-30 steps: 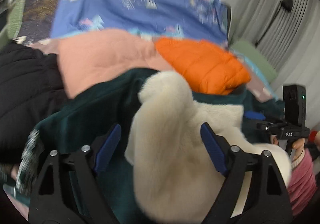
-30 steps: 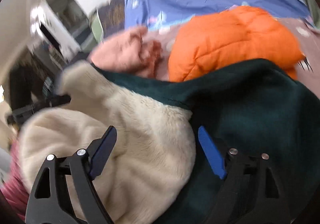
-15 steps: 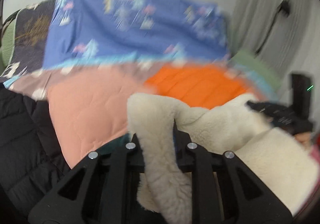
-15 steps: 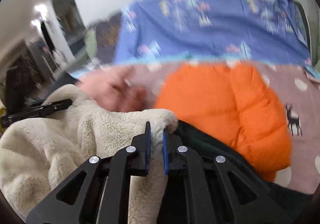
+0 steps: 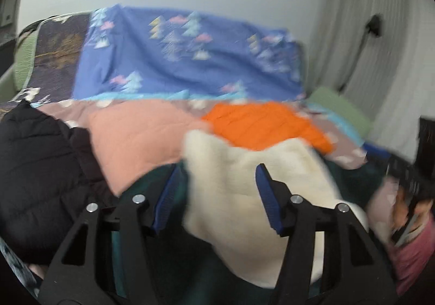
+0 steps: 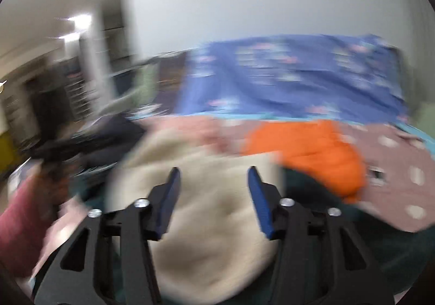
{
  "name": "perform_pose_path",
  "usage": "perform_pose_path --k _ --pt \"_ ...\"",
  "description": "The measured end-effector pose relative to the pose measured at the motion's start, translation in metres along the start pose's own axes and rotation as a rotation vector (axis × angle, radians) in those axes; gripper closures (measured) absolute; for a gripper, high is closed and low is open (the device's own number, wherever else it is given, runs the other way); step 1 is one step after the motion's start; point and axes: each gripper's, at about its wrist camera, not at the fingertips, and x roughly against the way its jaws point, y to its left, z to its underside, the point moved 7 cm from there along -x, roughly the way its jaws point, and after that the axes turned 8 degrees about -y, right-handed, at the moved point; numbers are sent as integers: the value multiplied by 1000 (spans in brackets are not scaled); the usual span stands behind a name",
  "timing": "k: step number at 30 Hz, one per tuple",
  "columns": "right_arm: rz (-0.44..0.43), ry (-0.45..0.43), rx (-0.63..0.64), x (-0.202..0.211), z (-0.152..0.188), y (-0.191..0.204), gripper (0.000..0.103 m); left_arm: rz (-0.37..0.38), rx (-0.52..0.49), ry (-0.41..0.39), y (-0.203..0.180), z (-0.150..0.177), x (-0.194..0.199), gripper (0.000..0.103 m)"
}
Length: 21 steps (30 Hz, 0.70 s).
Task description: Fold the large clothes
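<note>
Cream fleece (image 5: 244, 196) lies between both wide-open grippers, left (image 5: 214, 196) and right (image 6: 212, 196), near orange jacket (image 5: 261, 125); best regrip edges evenly, then fold flat.

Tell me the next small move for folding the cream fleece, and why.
Probably lower both open grippers, left gripper and right gripper, back onto the fleece to pinch an edge: neither holds it, and it lies bunched on the green garment.
</note>
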Motion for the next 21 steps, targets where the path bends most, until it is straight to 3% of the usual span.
perform_pose_path --k 3,5,7,9,11,14,15,17,19,20,21 --pt "-135 131 18 0 46 40 62 4 8 -7 -22 14 22 54" --pt "-144 238 30 -6 74 41 73 94 100 63 -31 43 29 54" --pt "-138 393 -112 -18 115 21 74 107 72 164 -39 75 28 54" --pt "-128 486 -266 -23 143 2 78 56 34 209 -39 90 22 59" --pt "-126 513 -391 -26 154 -9 78 32 -24 164 -44 81 24 58" --pt "-163 534 -632 -40 163 -17 78 69 -170 64 -72 47 26 27" --pt "-175 532 -658 -42 165 -13 78 88 -210 46 -85 38 21 24" --pt "-216 503 -690 -56 161 -5 78 146 -273 83 -109 34 8 18" --pt "-181 460 -718 -66 157 -7 78 193 -353 153 -134 42 -18 15" --pt "-130 438 -742 -74 156 -15 81 178 -394 176 -138 46 -31 20" --pt "-95 416 -750 -77 152 -22 84 142 -447 201 -142 56 -42 56"
